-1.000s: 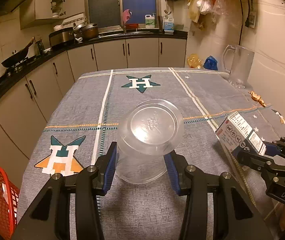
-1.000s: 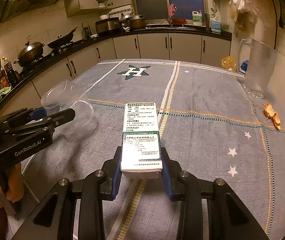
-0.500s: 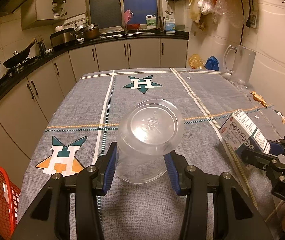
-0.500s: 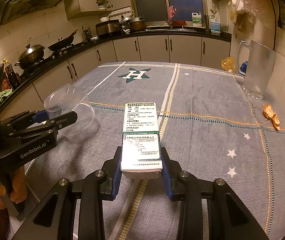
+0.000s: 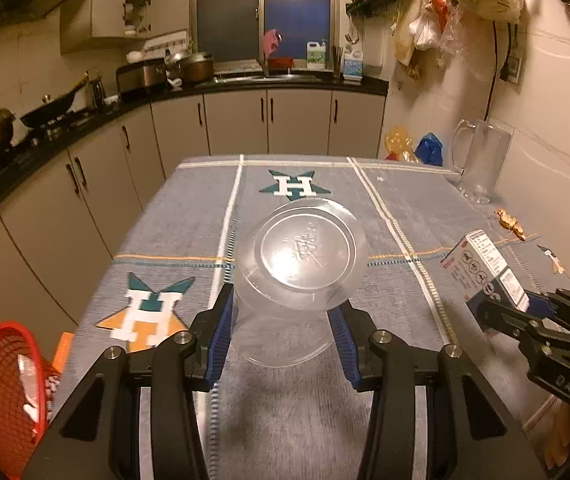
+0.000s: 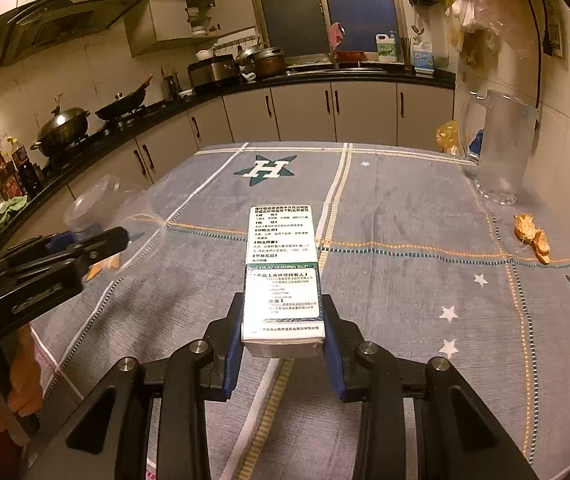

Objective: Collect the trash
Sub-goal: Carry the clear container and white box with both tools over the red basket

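Left wrist view: both pieces of trash are up off the table!
Red basket (image 5: 3, 392) waits far left; left gripper (image 5: 283, 330) pinches the clear plastic bowl (image 5: 297, 276), right gripper (image 5: 513, 312) clamps the printed carton (image 5: 485, 270). Nothing is binned yet, and orange scraps (image 5: 509, 222) remain.

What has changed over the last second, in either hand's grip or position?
The left gripper has lifted a little with the clear plastic cup, so the table sits lower in its view. Both grips are unchanged: the cup stays clamped, and the right gripper keeps the box, hardly moving.
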Action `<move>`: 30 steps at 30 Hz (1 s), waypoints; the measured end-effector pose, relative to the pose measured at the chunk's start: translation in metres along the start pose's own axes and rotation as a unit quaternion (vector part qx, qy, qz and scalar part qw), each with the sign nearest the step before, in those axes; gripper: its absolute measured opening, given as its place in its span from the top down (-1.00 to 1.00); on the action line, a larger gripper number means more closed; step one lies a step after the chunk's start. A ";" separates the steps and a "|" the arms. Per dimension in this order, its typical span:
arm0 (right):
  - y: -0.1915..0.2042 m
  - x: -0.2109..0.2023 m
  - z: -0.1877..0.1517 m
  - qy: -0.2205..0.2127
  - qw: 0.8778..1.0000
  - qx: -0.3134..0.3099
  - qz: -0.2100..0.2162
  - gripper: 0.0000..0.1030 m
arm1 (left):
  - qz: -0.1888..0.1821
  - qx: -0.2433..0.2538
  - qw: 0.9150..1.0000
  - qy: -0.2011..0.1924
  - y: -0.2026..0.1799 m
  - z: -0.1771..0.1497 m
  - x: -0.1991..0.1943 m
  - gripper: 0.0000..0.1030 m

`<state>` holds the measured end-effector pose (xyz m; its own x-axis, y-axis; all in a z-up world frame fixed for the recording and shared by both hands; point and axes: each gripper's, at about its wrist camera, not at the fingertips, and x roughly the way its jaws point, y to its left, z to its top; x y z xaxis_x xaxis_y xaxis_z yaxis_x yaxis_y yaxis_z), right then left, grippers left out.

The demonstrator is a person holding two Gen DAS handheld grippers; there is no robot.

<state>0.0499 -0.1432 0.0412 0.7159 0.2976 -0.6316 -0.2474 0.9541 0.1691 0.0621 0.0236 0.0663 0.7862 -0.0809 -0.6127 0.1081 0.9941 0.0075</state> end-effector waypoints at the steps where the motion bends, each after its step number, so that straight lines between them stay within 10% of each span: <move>1: 0.000 -0.002 0.001 -0.001 1.000 0.002 0.003 0.27 | 0.001 0.001 1.000 -0.002 0.000 -0.001 -0.005 0.13; 15: 0.063 -0.021 -0.005 0.010 0.997 -0.019 0.070 0.27 | 0.019 -0.035 0.999 -0.023 0.046 -0.018 -0.073 0.12; 30: 0.222 0.014 0.010 0.052 0.976 -0.108 0.183 0.26 | 0.115 -0.143 0.983 -0.018 0.206 -0.077 -0.129 0.12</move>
<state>0.0119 0.0727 0.0774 0.4856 0.6012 -0.6346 -0.6143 0.7512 0.2415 -0.0644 0.2449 0.0861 0.7917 0.1508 -0.5920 -0.2457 0.9658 -0.0826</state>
